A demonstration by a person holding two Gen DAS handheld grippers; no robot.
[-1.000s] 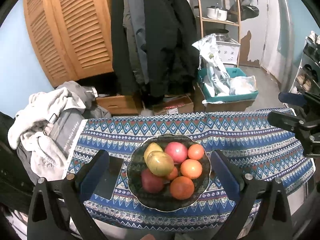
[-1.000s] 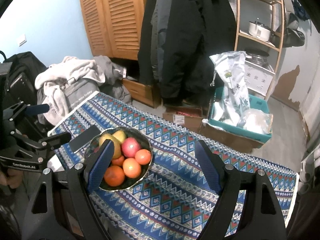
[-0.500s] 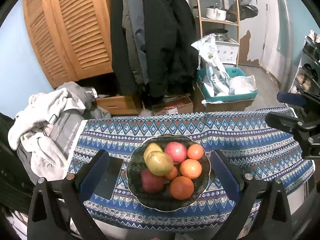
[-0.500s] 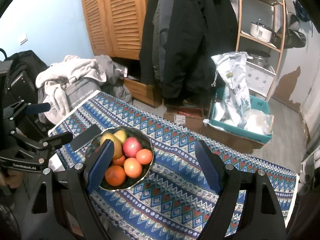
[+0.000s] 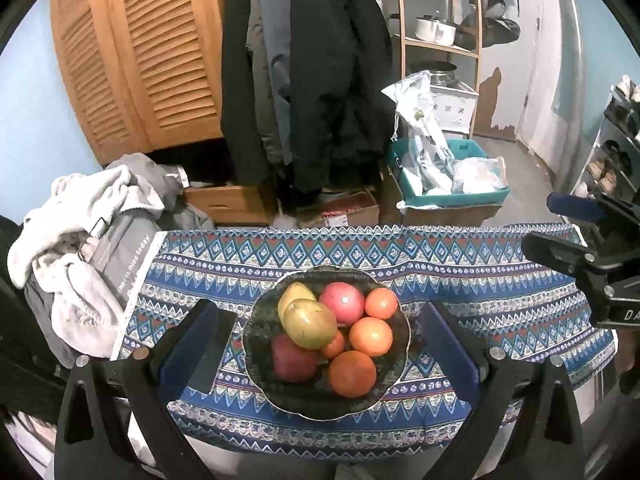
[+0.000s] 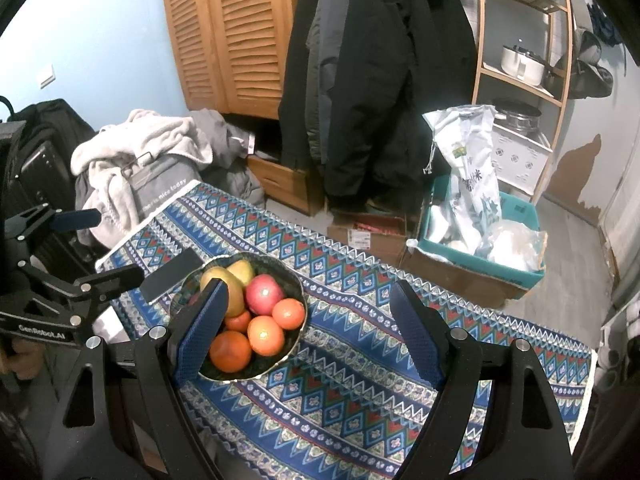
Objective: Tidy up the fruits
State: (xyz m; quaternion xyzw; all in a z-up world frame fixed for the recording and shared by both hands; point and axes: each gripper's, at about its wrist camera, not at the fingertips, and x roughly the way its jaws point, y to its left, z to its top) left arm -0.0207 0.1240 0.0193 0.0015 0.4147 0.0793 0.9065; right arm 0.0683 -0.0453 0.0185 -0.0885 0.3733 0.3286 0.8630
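A dark glass bowl (image 5: pixel 394 384) on the patterned tablecloth holds several fruits: oranges (image 5: pixel 352 373), red apples (image 5: pixel 342 303) and yellow-green mangoes (image 5: pixel 310 323). My left gripper (image 5: pixel 320 344) is open and empty, its fingers either side of the bowl, held above and in front of it. My right gripper (image 6: pixel 310 334) is open and empty over the cloth, to the right of the bowl (image 6: pixel 294 282); its left finger overlaps the bowl in view. Each gripper shows at the edge of the other's view.
A black phone (image 5: pixel 212 354) lies left of the bowl, also in the right wrist view (image 6: pixel 170 274). The blue patterned cloth (image 6: pixel 360 380) covers the table. Behind are a pile of clothes (image 5: pixel 80 216), hanging coats, boxes and a teal bin (image 5: pixel 452 196).
Both grippers have drifted only slightly; the right wrist view has shifted a little left toward the bowl. The fruits have not moved.
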